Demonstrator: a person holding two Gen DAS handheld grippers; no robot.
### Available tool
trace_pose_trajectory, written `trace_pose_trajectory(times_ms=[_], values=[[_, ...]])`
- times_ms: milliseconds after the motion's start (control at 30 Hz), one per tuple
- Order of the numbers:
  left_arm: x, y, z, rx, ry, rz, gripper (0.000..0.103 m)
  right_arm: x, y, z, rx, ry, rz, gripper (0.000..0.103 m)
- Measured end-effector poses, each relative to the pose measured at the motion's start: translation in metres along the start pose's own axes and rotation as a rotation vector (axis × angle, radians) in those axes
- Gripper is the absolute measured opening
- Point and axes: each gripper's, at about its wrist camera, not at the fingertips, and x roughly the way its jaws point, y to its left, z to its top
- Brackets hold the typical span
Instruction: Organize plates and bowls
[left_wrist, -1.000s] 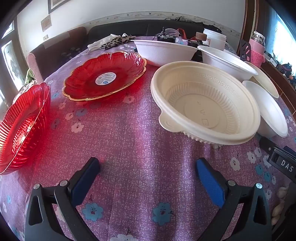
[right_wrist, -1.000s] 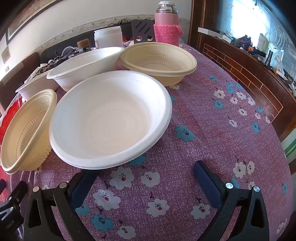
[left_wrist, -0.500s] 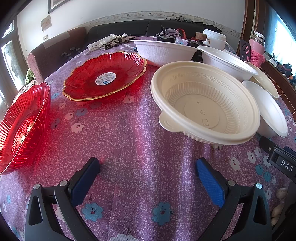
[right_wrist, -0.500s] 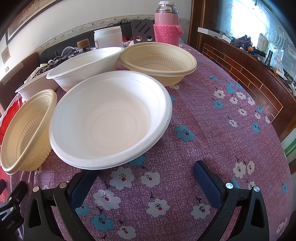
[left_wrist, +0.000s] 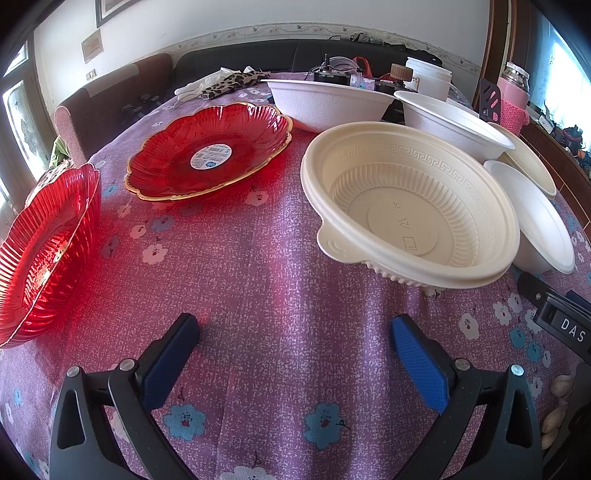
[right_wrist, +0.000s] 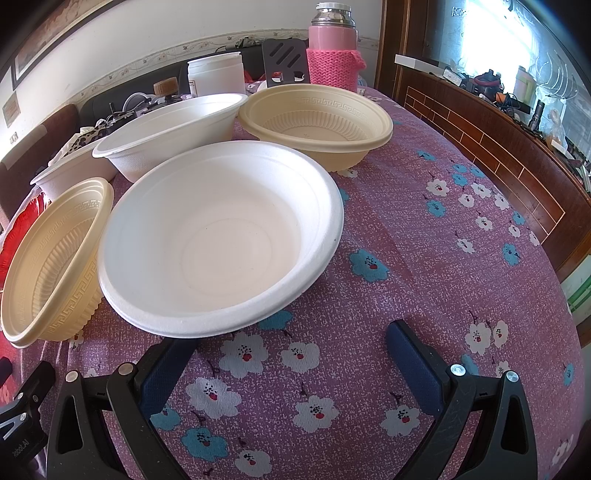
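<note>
Two red glass plates lie on the purple flowered tablecloth: one mid-left, another at the left edge. A cream ribbed bowl sits just ahead-right of my left gripper, which is open over bare cloth. My right gripper is open too, its left finger under the rim of a white foam bowl. Beside that are the same cream bowl, a second cream bowl and two more white bowls behind.
A pink knit-sleeved flask, a white jar and small clutter stand at the table's far end. A dark sofa lies beyond it. A wooden ledge runs along the right. The right gripper's body shows in the left wrist view.
</note>
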Motion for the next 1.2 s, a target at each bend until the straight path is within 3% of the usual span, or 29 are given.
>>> trace_pose_trajectory(times_ms=[867,1033,1200], values=[[0.0018,-0.0021,0.0012,0.0,0.0,0.004,0.103,0.0004,0.0006,0.0005,0.0,0.0,0.0,0.102],[0.0027,-0.0033,0.0046,0.013,0.046,0.001,0.103,-0.0015,0.0014,-0.0008,0.001,0.001,0.001,0.102],[0.0013,-0.0024,0.0007,0.018,0.027,-0.01,0.103,-0.0007,-0.0013,0.0024,-0.014,0.049,0.013,0.102]])
